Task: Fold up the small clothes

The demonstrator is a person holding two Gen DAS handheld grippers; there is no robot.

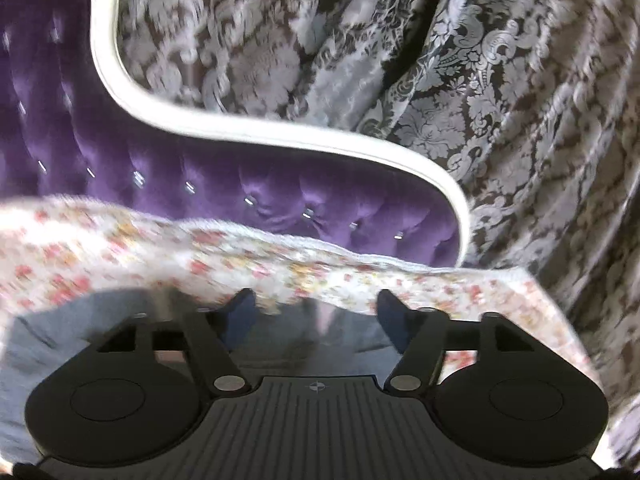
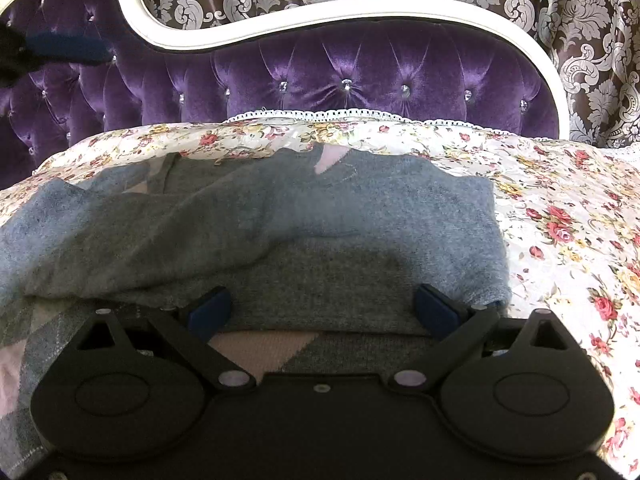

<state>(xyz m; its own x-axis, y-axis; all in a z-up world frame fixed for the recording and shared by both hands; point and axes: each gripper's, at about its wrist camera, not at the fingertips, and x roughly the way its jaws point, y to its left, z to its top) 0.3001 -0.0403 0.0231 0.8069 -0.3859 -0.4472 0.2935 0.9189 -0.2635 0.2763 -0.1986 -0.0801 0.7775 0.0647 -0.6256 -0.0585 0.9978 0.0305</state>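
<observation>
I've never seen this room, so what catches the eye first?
The purple tufted headboard with its curving white frame dominates the back, against damask curtains. In front, a grey sweater lies partly folded on the floral bedspread. Both the right gripper and left gripper stand open over it.

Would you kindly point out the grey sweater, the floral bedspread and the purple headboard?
grey sweater [image 2: 360,216]: right wrist view, folded-over upper layer.
floral bedspread [image 2: 560,216]: right wrist view, bare part right of the sweater.
purple headboard [image 2: 360,76]: right wrist view, tufted velvet panel.
</observation>
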